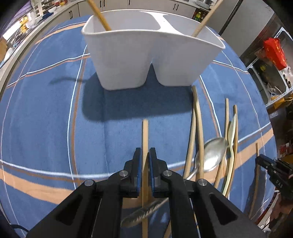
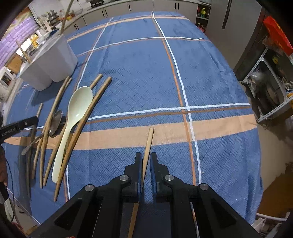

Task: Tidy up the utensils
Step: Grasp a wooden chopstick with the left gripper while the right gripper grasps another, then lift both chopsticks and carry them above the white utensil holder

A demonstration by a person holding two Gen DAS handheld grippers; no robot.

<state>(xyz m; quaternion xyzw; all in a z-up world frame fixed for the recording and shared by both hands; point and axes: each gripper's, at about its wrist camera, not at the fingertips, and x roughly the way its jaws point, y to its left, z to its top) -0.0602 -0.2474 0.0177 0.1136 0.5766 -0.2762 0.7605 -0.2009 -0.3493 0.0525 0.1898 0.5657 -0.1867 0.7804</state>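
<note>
A white two-compartment holder (image 1: 152,55) stands on the blue plaid cloth with a chopstick (image 1: 99,14) in each compartment; it also shows in the right wrist view (image 2: 51,62). My left gripper (image 1: 145,155) is shut on a wooden chopstick (image 1: 145,135) that points toward the holder. My right gripper (image 2: 146,159) is narrowly open around another wooden chopstick (image 2: 148,144), which touches only the left finger. Loose chopsticks (image 2: 77,131), a cream plastic spoon (image 2: 77,113) and a metal spoon (image 1: 213,155) lie in a pile between the grippers.
The table's right edge (image 2: 256,146) drops off to the floor. Metal shelving (image 2: 271,87) with clutter stands beyond it. Kitchen cabinets (image 2: 139,7) run along the back.
</note>
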